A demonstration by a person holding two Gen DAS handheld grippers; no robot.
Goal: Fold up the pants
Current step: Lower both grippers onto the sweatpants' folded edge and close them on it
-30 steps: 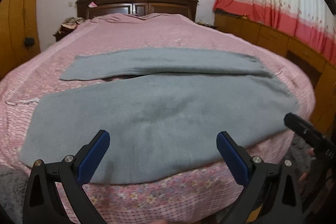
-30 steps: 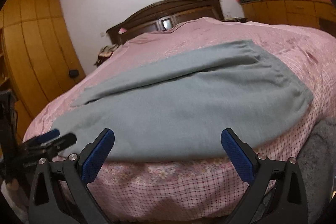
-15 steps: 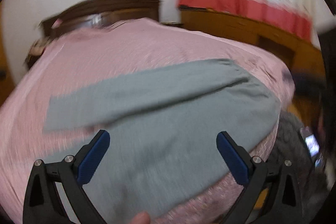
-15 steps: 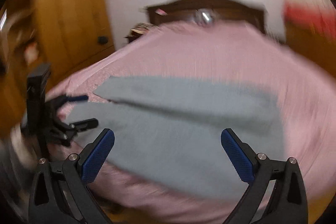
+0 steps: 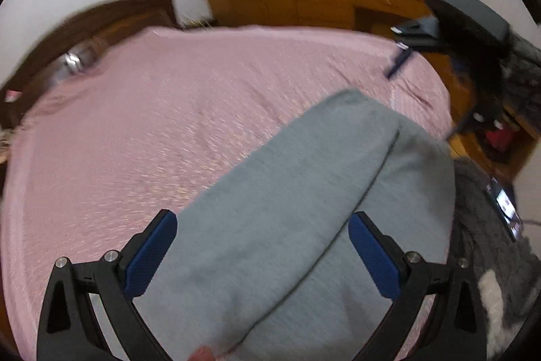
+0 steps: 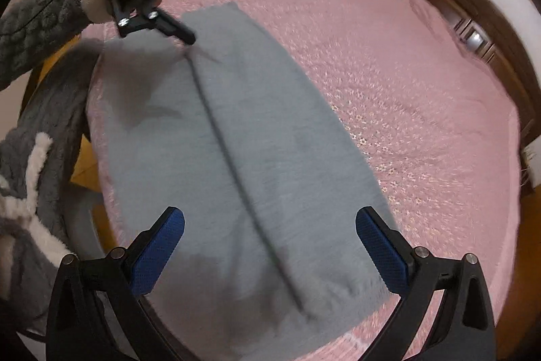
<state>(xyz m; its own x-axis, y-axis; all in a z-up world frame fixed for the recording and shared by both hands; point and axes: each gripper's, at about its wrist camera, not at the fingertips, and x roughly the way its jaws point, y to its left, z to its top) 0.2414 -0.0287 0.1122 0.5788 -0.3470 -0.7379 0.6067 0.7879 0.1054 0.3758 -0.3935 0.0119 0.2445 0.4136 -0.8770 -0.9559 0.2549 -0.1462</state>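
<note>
You held your left gripper (image 5: 262, 254) low over one end of the grey pants (image 5: 304, 208), its blue pads spread wide apart and clamped on nothing. The pants lay flat on the pink bedspread (image 5: 169, 124), along the near edge of the bed, with one leg resting partly over the other so a long seam line ran between them. From that view your right gripper (image 5: 402, 49) showed far off to the right, above the far end of the pants.

Your right gripper (image 6: 270, 254) also hung with its fingers wide apart, gripping nothing, just above the opposite end of the pants (image 6: 236, 141). From there your left gripper (image 6: 206, 2) appeared at the far end, fingers parted, with the lower one close to the cloth; whether it touched was too blurred to tell. The dark wooden headboard (image 6: 473, 22) stood at the far right.
</note>
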